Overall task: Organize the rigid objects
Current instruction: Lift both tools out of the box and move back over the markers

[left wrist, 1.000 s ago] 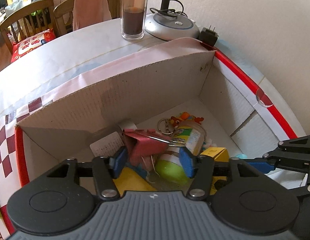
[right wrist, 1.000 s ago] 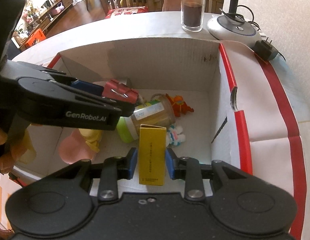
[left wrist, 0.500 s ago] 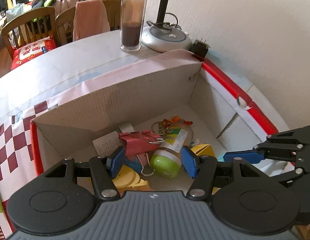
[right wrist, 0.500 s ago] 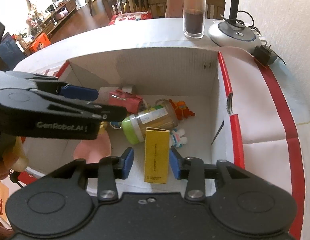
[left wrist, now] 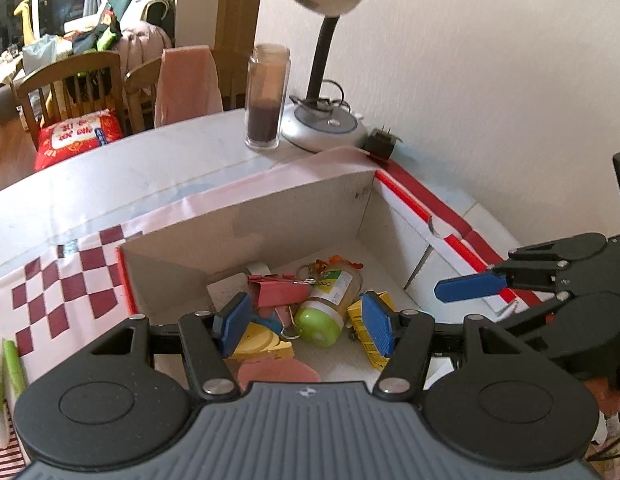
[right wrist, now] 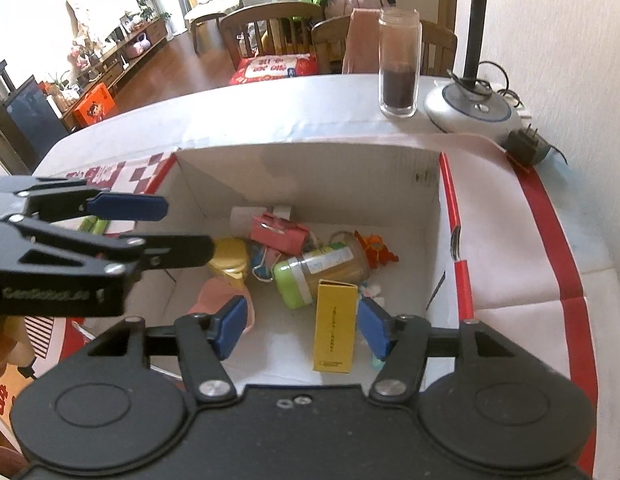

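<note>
Lying flat, yellow box (right wrist: 335,326), long axis toward far wall

My table (right wrist: 238,116) is white with a rounded edge, and it runs up against the wall on one side. An open cardboard box (right wrist: 310,168) sits on it, its flaps folded out flat over the tabletop: red-and-white checks on one side, red bands on the other. Beyond the box stands a tall glass jar (right wrist: 399,64) partly filled with something dark, just beside the round base of a desk lamp (right wrist: 470,110). A black plug adapter (right wrist: 524,146) lies near the box's far corner. Two green-and-white pens (left wrist: 6,376) lie beside the checked flap.
</note>
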`<control>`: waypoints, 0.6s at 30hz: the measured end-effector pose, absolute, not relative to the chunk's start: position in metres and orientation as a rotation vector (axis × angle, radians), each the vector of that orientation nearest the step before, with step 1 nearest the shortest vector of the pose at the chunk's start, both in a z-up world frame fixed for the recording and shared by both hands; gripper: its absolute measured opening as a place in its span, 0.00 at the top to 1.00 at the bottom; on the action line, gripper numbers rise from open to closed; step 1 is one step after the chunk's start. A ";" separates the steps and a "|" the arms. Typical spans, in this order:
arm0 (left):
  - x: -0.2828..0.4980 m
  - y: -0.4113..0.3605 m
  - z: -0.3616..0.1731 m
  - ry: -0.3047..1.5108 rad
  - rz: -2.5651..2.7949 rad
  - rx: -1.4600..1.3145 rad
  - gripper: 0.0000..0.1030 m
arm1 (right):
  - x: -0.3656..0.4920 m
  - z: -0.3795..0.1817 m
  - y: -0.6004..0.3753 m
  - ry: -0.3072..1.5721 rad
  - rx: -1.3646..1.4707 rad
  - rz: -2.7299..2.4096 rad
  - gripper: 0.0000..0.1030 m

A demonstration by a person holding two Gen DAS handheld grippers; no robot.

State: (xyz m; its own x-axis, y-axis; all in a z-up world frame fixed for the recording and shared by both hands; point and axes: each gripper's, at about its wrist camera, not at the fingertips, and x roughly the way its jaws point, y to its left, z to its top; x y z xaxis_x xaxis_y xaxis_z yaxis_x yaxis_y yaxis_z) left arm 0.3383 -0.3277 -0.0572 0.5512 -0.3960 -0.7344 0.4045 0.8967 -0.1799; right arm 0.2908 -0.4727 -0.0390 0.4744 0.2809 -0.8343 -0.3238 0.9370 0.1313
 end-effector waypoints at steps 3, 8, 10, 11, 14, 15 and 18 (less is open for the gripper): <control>0.327 -0.319 -0.048 0.838 -0.475 0.007 0.41 | 0.285 -0.032 -0.470 1.001 -0.040 0.367 0.38; 0.308 -0.299 -0.037 0.795 -0.475 0.001 0.41 | 0.274 -0.025 -0.462 0.984 -0.038 0.351 0.33; 0.300 -0.289 -0.033 0.787 -0.472 -0.009 0.40 | 0.270 -0.023 -0.458 0.979 -0.035 0.338 0.31; 0.297 -0.283 -0.032 0.783 -0.471 -0.016 0.37 | 0.267 -0.023 -0.456 0.976 -0.032 0.332 0.31; 0.287 -0.267 -0.029 0.767 -0.467 -0.023 0.35 | 0.260 -0.022 -0.450 0.969 -0.016 0.320 0.27; 0.284 -0.262 -0.029 0.766 -0.464 -0.024 0.35 | 0.257 -0.022 -0.447 0.966 -0.006 0.315 0.26; 0.275 -0.243 -0.030 0.765 -0.455 -0.037 0.34 | 0.251 -0.021 -0.440 0.954 0.020 0.299 0.23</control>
